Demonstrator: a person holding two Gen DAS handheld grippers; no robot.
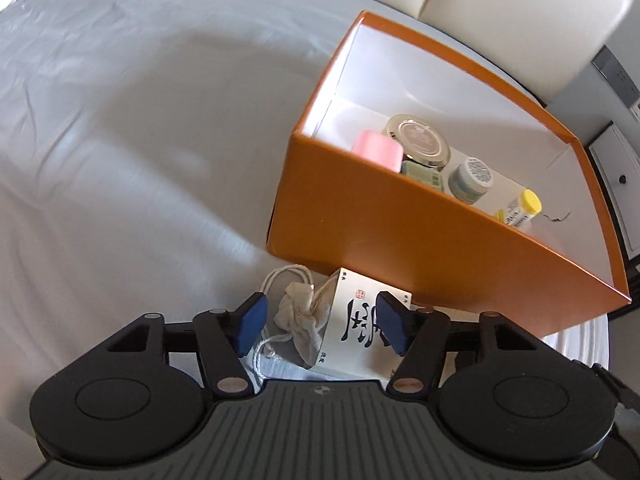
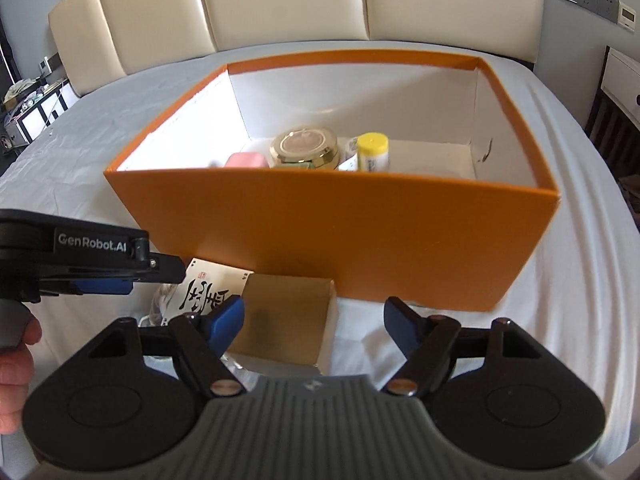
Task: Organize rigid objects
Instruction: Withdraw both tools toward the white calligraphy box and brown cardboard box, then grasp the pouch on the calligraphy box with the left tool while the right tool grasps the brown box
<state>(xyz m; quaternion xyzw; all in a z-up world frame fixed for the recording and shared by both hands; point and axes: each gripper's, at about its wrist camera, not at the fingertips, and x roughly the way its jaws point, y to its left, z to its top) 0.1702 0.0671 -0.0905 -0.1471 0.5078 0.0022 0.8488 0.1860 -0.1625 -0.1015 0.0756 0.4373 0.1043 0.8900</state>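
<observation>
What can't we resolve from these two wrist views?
- Lower parts of the jars in the orange box: both views, hidden by its near wall.
- Brown carton: absent from left wrist view; near edge hidden by the right gripper.
- White calligraphy box: near end under the left gripper; small print unreadable.

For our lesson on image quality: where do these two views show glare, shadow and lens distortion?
Left wrist view: bright glare on the orange box inner wall, soft shadows across the bed sheet, its far edge bowed. Right wrist view: the headboard curves with fisheye distortion; the small brown box sits in shade.
</observation>
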